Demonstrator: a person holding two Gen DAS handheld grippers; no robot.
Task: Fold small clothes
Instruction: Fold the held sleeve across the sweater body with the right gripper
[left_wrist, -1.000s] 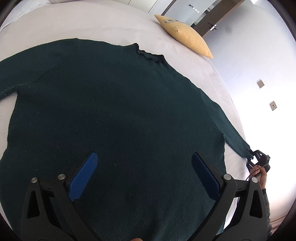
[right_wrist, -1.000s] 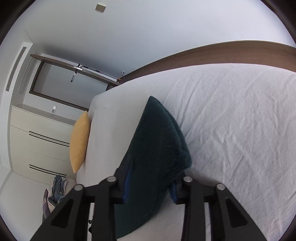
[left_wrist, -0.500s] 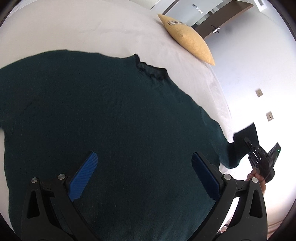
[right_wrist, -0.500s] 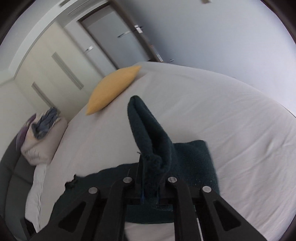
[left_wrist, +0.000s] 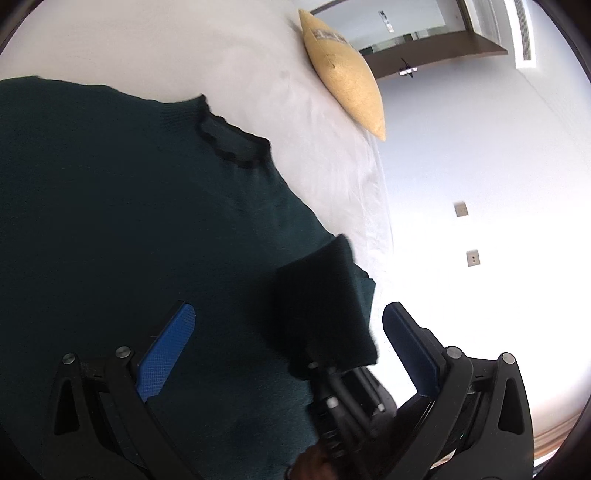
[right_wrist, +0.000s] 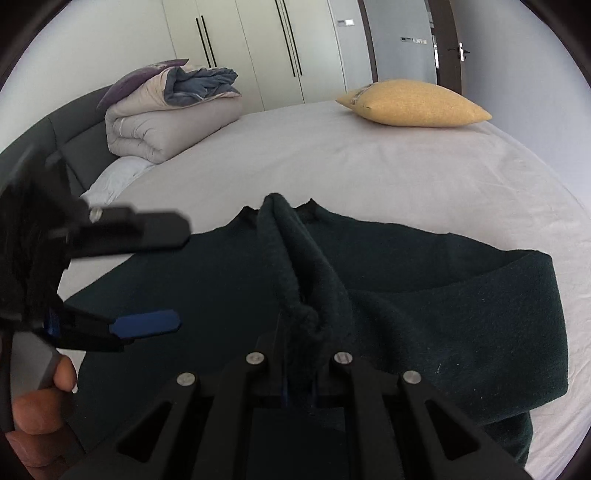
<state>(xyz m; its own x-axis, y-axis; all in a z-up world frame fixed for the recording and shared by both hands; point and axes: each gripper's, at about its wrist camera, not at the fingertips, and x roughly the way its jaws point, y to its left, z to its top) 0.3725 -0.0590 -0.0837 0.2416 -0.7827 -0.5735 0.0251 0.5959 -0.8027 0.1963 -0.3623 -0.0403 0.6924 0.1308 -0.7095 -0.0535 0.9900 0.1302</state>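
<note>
Centrally, a dark green sweater (left_wrist: 129, 229) lies spread flat on a white bed (right_wrist: 388, 166), its frilled collar (left_wrist: 232, 142) pointing toward the far side of the bed. All places below are given relative to this sweater.

Over its left part hovers the left gripper (left_wrist: 291, 332), its jaws wide apart and holding nothing; the blue pads (left_wrist: 168, 345) stand above the knit without pressing on it. In the right wrist view, part of the hand (right_wrist: 40, 406) carrying this gripper shows at the sweater's left edge.

Over the sweater's body, nearer the collar's right side, the right gripper (right_wrist: 299, 343) has its jaws clamped tight on the cuff end of one sleeve (right_wrist: 461, 332). That sleeve is lifted and doubled back across the sweater's front, so a fold of it lies over the right half of the body.

Beyond the collar and to the left sits a folded quilt (right_wrist: 166, 122) against a dark headboard. Beyond the collar and to the right, a yellow pillow (right_wrist: 413, 103) rests at the bed's far edge.
</note>
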